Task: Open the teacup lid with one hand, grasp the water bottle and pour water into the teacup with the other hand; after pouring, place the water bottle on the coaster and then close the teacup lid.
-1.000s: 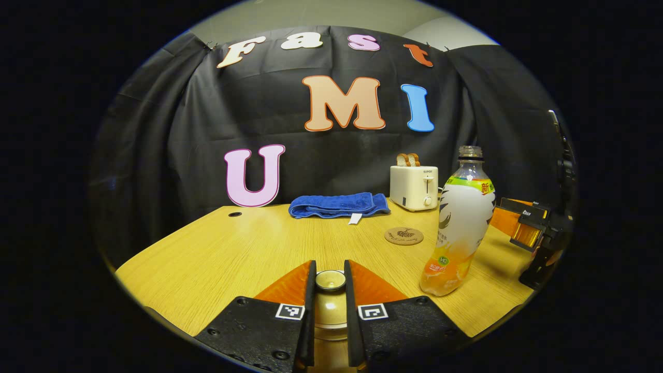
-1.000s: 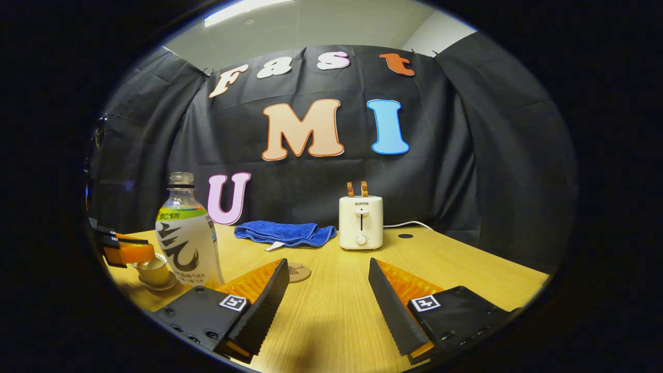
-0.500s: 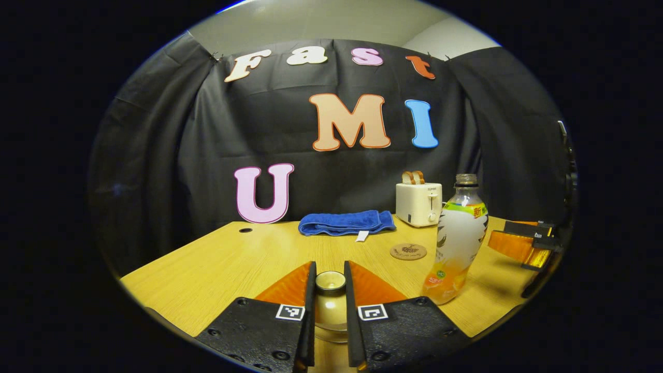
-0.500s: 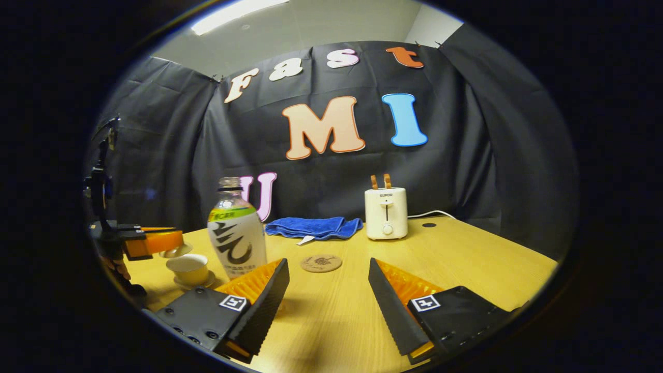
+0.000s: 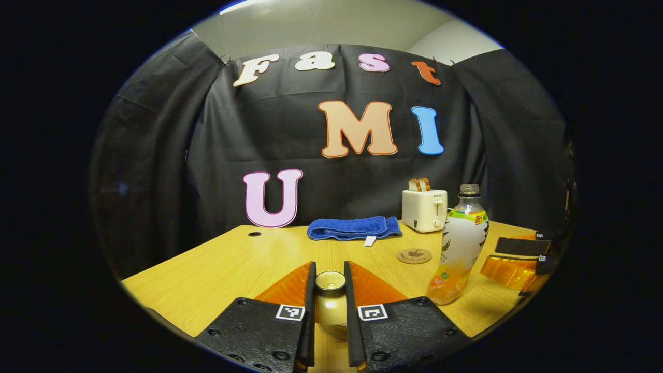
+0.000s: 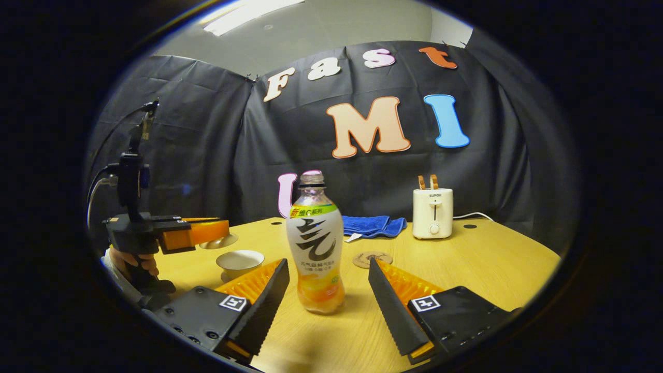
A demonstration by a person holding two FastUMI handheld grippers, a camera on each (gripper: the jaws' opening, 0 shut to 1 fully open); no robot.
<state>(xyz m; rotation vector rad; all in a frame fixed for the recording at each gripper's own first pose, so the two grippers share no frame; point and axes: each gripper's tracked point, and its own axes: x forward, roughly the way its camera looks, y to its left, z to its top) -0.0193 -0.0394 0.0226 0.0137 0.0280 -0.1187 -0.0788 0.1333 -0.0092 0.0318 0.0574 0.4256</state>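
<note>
The left gripper (image 5: pixel 329 311) clamps its fingers on the knob of the teacup lid (image 5: pixel 330 282) and holds the lid lifted clear of the open teacup (image 6: pixel 240 260), up and to one side of it, as the right gripper view shows. A second ago the lid hung just over the cup; it has since drawn off sideways, so the opening step looks done and the cup is ready for water. The right gripper (image 6: pixel 327 298), fingers spread wide and empty, now frames the uncapped water bottle (image 6: pixel 314 243), which stands upright on the desk (image 6: pixel 492 269) just ahead of the gap between its fingers. A second ago that bottle sat well off to the left of those fingers; the gripper has swung to face it, and by this reading the grasp comes next. The coaster (image 6: pixel 372 259) lies beyond the bottle, slightly right of the finger gap, with a folded blue towel (image 6: pixel 374 226) and a toaster (image 6: pixel 433 213) farther back.
</note>
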